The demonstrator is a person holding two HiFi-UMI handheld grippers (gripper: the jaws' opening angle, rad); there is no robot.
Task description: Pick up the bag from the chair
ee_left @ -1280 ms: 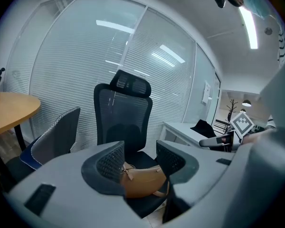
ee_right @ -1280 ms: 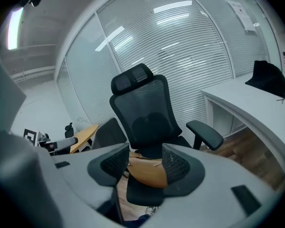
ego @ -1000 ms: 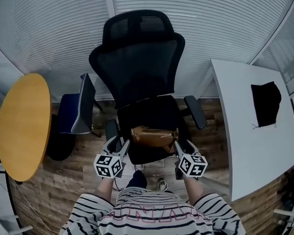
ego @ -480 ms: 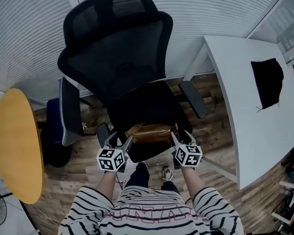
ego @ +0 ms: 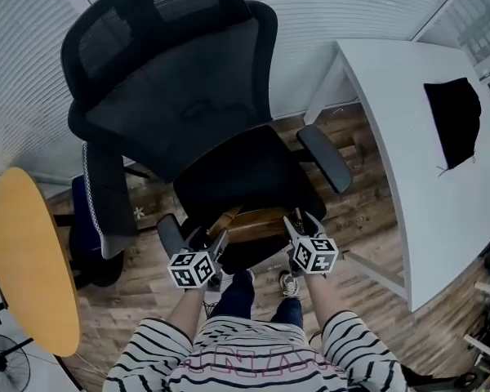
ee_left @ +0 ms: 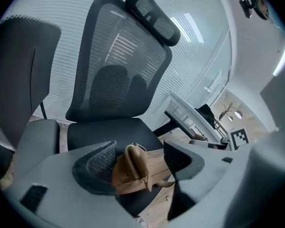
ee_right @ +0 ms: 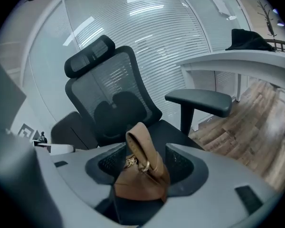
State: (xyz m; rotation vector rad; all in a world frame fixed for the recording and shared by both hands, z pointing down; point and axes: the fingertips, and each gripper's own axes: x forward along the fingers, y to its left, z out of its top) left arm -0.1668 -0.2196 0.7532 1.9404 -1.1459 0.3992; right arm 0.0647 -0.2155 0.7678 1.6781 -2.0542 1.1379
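A brown leather bag (ego: 253, 224) hangs between my two grippers over the front edge of the black office chair's seat (ego: 245, 174). My left gripper (ego: 211, 240) holds its left end; in the left gripper view the bag (ee_left: 130, 172) presses against the ribbed left pad (ee_left: 97, 163). My right gripper (ego: 299, 224) holds the other end; in the right gripper view the bag (ee_right: 142, 177), with its folded strap and gold ring, fills the gap between both pads. The mesh backrest (ego: 175, 80) rises behind.
A white desk (ego: 408, 162) with a black cloth (ego: 453, 121) stands to the right. The chair's armrest (ego: 325, 158) is near my right gripper. A yellow round table (ego: 24, 268) and a second dark chair (ego: 106, 194) stand to the left. The floor is wooden.
Both grippers have drawn back toward me with the bag between them, from the seat's middle front to its front edge. The view has swung, so the chair looms larger.
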